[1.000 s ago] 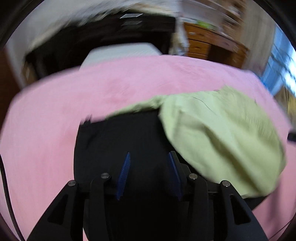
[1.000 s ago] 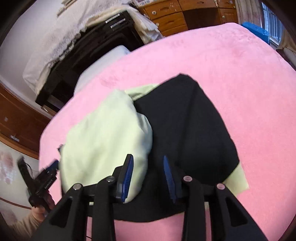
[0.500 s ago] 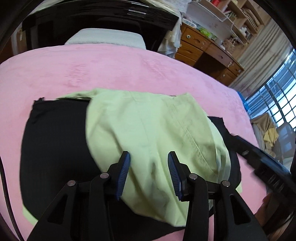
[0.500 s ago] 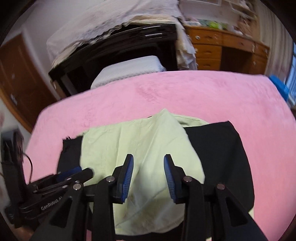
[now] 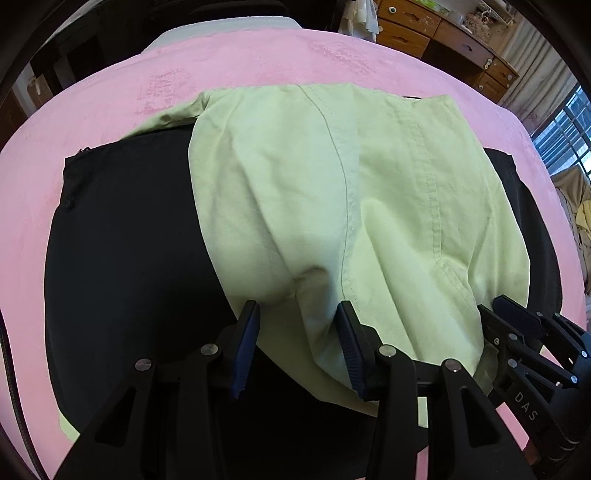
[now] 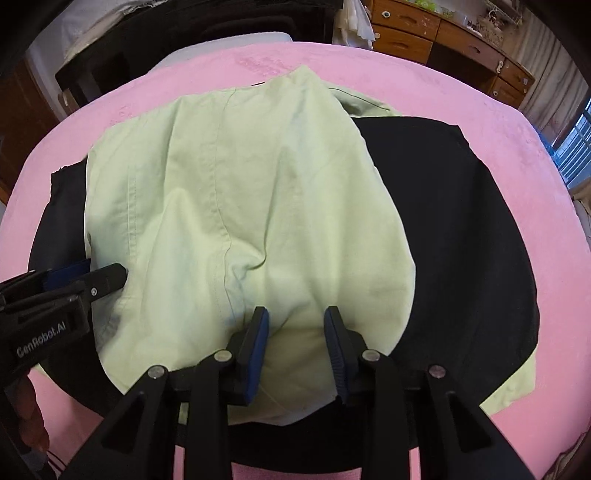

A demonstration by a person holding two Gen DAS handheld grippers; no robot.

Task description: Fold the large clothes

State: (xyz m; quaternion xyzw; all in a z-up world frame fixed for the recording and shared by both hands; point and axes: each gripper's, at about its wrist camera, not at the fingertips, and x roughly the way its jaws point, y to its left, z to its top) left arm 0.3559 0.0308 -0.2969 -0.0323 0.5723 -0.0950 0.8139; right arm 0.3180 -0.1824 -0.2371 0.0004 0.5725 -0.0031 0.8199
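Note:
A large garment lies on the pink cover [image 5: 110, 99]: its black part [image 5: 122, 240] is spread flat and a pale green part [image 5: 332, 192] is folded over it, also seen in the right wrist view [image 6: 240, 192] on the black part [image 6: 461, 229]. My left gripper [image 5: 297, 325] is open, its fingers straddling the near edge of the green cloth. My right gripper [image 6: 295, 325] is open over the green cloth's near edge. Each gripper shows in the other's view: right one [image 5: 524, 343], left one [image 6: 74, 284].
The pink cover [image 6: 517, 147] spreads around the garment on all sides. Wooden drawers [image 5: 436, 33] stand behind at the right, a dark piece of furniture [image 6: 147, 48] behind at the left, and a barred window [image 5: 565, 129] at the far right.
Both grippers have swung to face the green fold and come down close to its near edge. The green part now lies across the middle of the black part. Both stay open.

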